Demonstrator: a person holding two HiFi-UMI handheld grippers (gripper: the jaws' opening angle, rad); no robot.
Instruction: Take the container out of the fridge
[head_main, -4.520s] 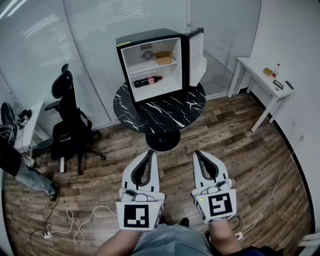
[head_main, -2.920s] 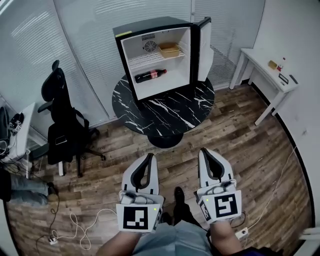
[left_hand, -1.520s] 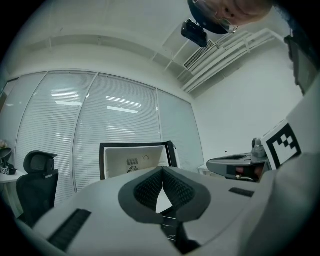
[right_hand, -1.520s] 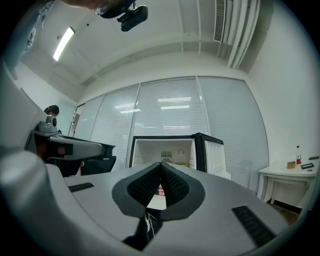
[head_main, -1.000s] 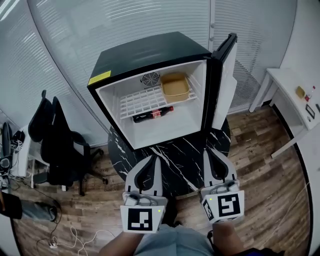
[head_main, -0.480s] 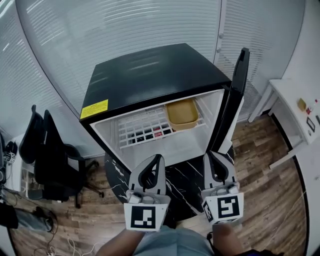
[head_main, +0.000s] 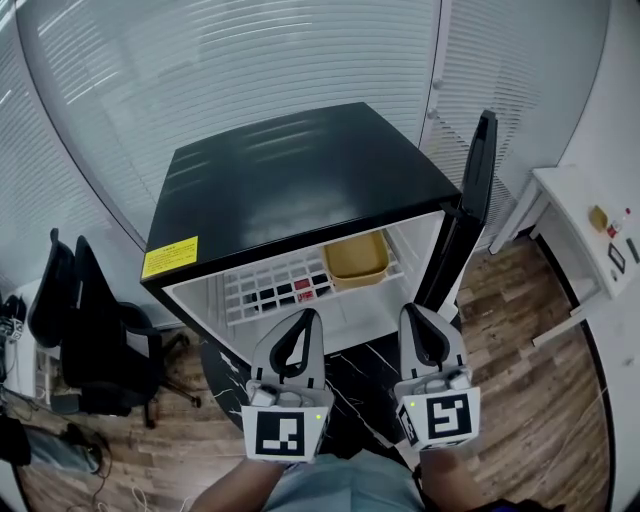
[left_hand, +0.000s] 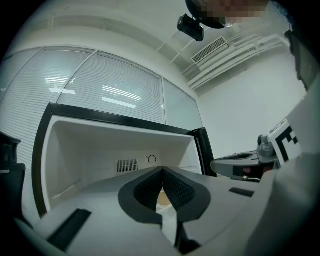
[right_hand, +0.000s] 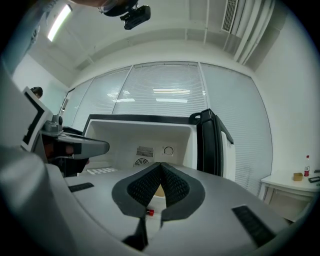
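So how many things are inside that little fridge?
2. A tan container sits on the wire shelf at its right end; a dark bottle with a red label lies beneath, seen through the shelf. The fridge top may hide more.

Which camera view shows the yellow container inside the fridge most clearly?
The head view: the yellow container sits in plain sight on the wire shelf, at its right end. The two gripper views show only a tan sliver of it behind the shut left claw and right claw, which cover the rest.
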